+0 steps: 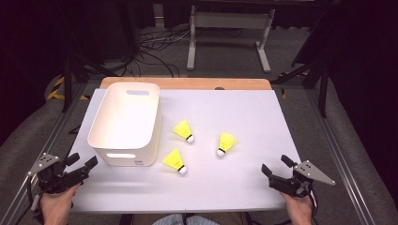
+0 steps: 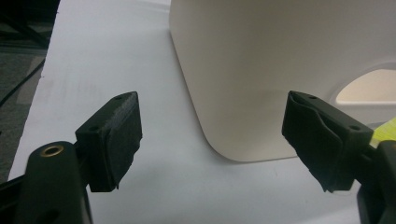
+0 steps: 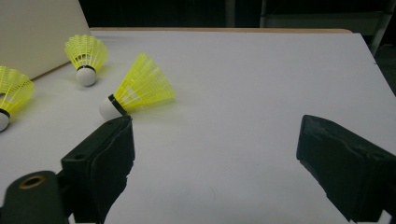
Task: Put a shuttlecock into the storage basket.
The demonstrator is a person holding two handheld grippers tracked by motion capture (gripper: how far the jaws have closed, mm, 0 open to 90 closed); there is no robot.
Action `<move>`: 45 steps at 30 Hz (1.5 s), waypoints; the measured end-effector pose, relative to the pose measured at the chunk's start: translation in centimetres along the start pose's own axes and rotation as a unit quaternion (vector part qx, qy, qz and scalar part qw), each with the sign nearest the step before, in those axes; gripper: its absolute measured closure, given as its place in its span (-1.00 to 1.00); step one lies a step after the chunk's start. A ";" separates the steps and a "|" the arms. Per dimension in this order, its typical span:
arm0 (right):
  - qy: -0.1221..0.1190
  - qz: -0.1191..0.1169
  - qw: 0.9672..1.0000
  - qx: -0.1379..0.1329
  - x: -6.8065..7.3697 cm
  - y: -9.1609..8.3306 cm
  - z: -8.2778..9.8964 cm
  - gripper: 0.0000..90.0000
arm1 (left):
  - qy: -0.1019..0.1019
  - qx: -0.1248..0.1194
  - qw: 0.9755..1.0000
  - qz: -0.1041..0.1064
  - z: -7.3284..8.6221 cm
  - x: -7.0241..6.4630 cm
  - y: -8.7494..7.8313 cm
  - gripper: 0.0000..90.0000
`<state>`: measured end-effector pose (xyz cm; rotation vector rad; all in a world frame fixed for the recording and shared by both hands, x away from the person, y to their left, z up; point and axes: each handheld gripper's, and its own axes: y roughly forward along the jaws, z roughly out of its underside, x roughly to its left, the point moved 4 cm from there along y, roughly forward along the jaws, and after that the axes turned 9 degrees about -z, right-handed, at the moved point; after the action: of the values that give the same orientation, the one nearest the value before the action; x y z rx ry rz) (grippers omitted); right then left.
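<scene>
**Three shuttlecocks loose beside the bin, both grippers waiting empty**

High view: the white bin [image 1: 126,123] stands at the counter's [image 1: 244,187] left, mouth up, likely the place the shuttlecocks will go. All three lie on their sides to its right. The nearest one [image 1: 175,161] sits off the bin's near right corner, cork toward the person and a little right; the middle one [image 1: 183,130] is just beside the bin's right wall, cork likewise near-right; the far one [image 1: 225,143] lies farthest from the bin, cork near-left. The left gripper [image 1: 83,165] hovers near the bin's front left corner, the right gripper [image 1: 273,169] well right of the bin.

Left gripper view: jaws wide apart, nothing between them, facing the bin's corner.

Right gripper view: jaws spread and empty. The far shuttlecock [image 3: 137,91] lies ahead, seemingly the closest pick.
</scene>
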<state>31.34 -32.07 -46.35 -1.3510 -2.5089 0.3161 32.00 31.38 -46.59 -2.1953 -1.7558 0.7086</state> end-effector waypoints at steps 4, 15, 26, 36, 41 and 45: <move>-0.001 -0.001 1.000 0.001 0.1 0.0 0.0 -0.73 | -0.008 -0.006 1.000 -0.001 -0.2 0.1 -0.1 -0.54; -0.002 -0.004 1.000 0.008 0.2 0.1 0.1 -0.73 | -0.016 -0.014 1.000 -0.008 -0.7 0.2 -0.5 -0.53; -0.003 -0.009 1.000 0.010 0.3 0.2 0.1 -0.73 | -0.024 -0.021 0.999 -0.011 -1.8 0.5 -0.9 -0.50; -0.003 -0.010 1.000 0.012 0.3 0.3 0.2 -0.73 | -0.015 -0.022 0.999 -0.022 -2.8 0.7 -1.5 -0.46; -0.003 -0.009 1.000 0.013 0.3 0.3 0.2 -0.73 | -0.014 -0.019 0.999 -0.023 -3.2 0.7 -1.8 -0.45; -0.003 -0.008 1.000 0.014 0.2 0.3 0.2 -0.73 | -0.010 -0.019 0.999 -0.026 -3.7 0.6 -2.0 -0.45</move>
<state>31.40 -31.72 -46.59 -1.3208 -2.5093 0.3503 32.31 32.87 -42.63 -2.1662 -1.8446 0.6930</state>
